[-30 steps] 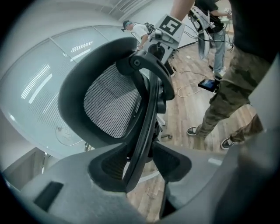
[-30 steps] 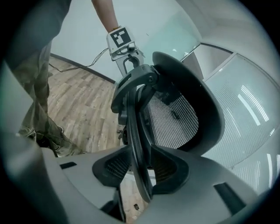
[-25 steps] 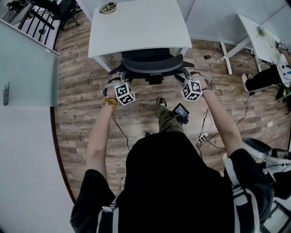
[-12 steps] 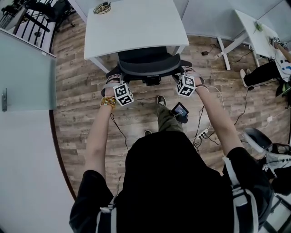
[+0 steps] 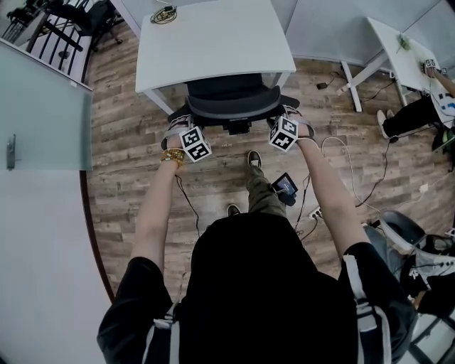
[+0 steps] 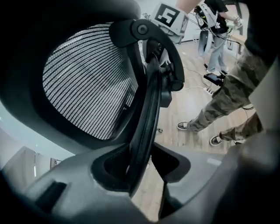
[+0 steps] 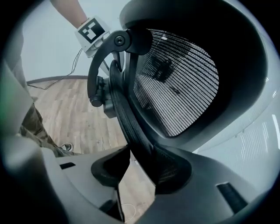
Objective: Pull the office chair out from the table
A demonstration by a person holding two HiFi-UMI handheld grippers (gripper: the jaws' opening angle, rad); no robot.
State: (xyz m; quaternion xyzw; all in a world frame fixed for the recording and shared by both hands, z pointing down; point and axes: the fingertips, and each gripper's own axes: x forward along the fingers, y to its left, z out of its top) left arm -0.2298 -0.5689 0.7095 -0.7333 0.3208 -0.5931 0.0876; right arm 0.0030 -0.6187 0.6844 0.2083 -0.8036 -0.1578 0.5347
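Observation:
The black mesh-back office chair [image 5: 231, 105] stands tucked under the white table [image 5: 213, 39]. My left gripper [image 5: 178, 122] is at the backrest's left edge and my right gripper [image 5: 288, 114] at its right edge. In the left gripper view the backrest rim [image 6: 146, 109] runs down between the jaws of the left gripper [image 6: 144, 170], with floor showing beside it; the jaws are opening. In the right gripper view the rim [image 7: 127, 118] lies between the jaws of the right gripper [image 7: 135, 168], against one side with a gap on the other; these jaws are opening too.
A coiled cable [image 5: 165, 13] lies on the table's far corner. Cables [image 5: 334, 153], a power strip [image 5: 316, 212] and a small black device [image 5: 284, 186] are on the wooden floor at my right. A second white table [image 5: 409, 60] and a seated person [image 5: 419, 117] are far right.
The right gripper has rolled and come in a little lower against the backrest's right edge. The left gripper has hardly moved. The chair stays under the table.

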